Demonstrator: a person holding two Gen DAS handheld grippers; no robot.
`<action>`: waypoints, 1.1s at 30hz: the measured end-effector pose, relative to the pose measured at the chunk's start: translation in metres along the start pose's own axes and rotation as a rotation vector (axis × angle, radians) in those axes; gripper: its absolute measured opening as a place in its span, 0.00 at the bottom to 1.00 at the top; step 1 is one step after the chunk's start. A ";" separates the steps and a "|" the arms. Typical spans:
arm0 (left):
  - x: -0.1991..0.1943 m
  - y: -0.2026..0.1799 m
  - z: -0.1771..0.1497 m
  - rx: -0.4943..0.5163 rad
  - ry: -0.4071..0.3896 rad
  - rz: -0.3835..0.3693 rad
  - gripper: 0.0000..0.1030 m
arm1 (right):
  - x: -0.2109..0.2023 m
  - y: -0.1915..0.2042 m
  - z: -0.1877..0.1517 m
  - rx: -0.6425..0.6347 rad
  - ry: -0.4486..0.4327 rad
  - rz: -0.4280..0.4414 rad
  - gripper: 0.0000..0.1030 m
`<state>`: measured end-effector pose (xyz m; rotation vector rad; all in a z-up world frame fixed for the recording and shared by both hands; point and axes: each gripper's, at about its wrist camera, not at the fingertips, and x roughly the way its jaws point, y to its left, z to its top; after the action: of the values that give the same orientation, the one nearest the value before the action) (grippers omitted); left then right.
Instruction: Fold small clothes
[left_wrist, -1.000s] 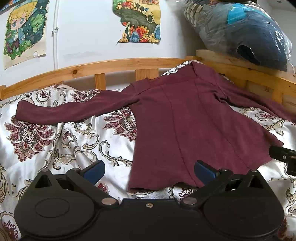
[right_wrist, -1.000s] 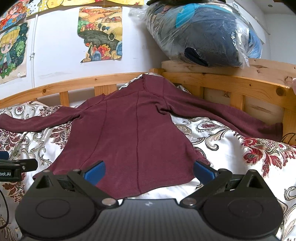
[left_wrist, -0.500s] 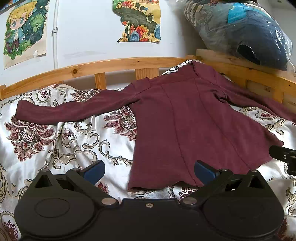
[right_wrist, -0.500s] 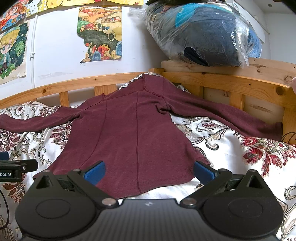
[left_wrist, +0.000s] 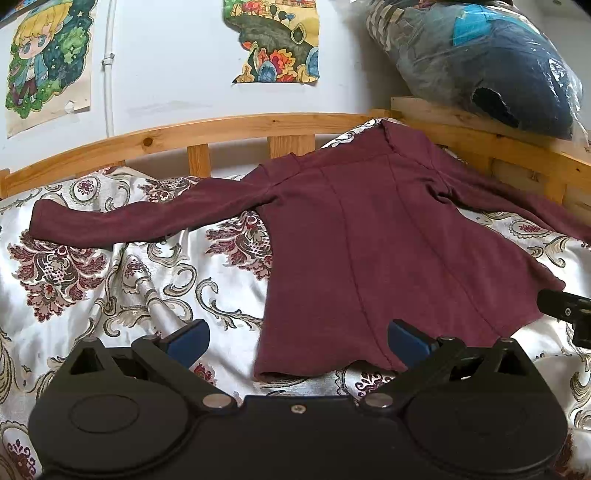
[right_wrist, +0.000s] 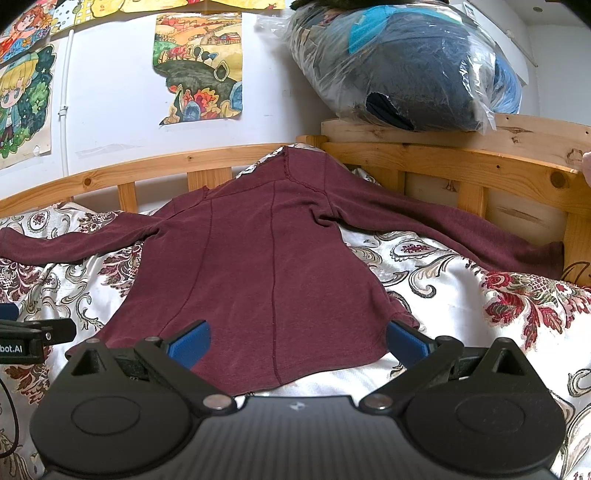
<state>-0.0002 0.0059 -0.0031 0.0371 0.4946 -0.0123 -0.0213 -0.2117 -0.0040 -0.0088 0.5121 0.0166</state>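
While both grippers gape, maroon top's hem lies between right fingers.

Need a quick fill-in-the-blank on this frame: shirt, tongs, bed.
1. The maroon shirt lies spread flat with both ____ stretched outward.
2. Both the left tongs and right tongs are ____, holding nothing.
3. The shirt rests on a floral ____.
4. The plastic-wrapped bundle sits on the ____ bed frame.

Missing words: sleeves; open; bedspread; wooden

Bedroom: wooden bed (cartoon posters)
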 end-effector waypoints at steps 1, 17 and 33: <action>0.000 -0.002 -0.001 0.000 0.003 -0.002 0.99 | 0.000 0.000 0.000 0.000 0.000 0.000 1.00; 0.006 -0.002 0.000 -0.009 0.049 -0.012 0.99 | 0.009 -0.003 -0.004 0.034 0.066 0.006 1.00; 0.037 -0.009 0.042 0.052 0.103 -0.124 0.99 | 0.052 -0.040 0.015 0.147 0.249 -0.120 1.00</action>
<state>0.0518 -0.0043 0.0158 0.0585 0.5994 -0.1452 0.0317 -0.2506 -0.0165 0.1035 0.7598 -0.1411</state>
